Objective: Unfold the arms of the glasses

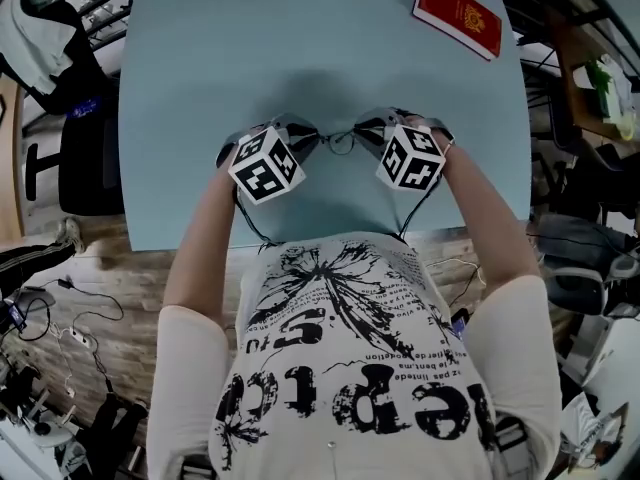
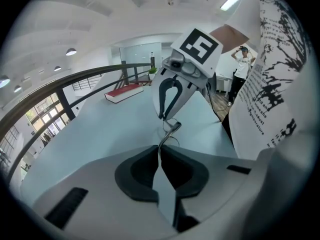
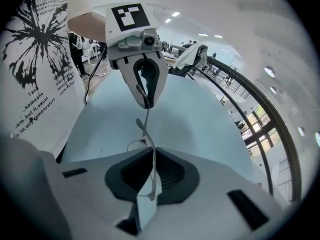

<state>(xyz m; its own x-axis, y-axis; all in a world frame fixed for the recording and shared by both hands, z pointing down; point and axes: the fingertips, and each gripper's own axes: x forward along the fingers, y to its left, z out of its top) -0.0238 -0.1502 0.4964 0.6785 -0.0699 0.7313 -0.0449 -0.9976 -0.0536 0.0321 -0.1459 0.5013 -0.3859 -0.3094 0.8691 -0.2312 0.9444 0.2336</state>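
**Glasses (image 1: 342,144): arms part unfolded, by the look of it**

Held over tabletop (image 1: 200,68), strung between left claw (image 2: 159,153) and right claw (image 3: 150,156), each pinched shut on a thin wire end. Advice: hold one side steady and swing the other gently about its hinge. The wire likely bends easily.

The glasses (image 1: 342,143) sat between the left gripper (image 1: 303,138) and right gripper (image 1: 372,130) (one per end), over the table (image 1: 230,58). A book (image 1: 457,14) lay at its far right corner.

Thin metal wire glasses (image 1: 341,143), matt blue table (image 1: 200,68); glossy red book (image 1: 457,14), wooden floor (image 1: 110,303)
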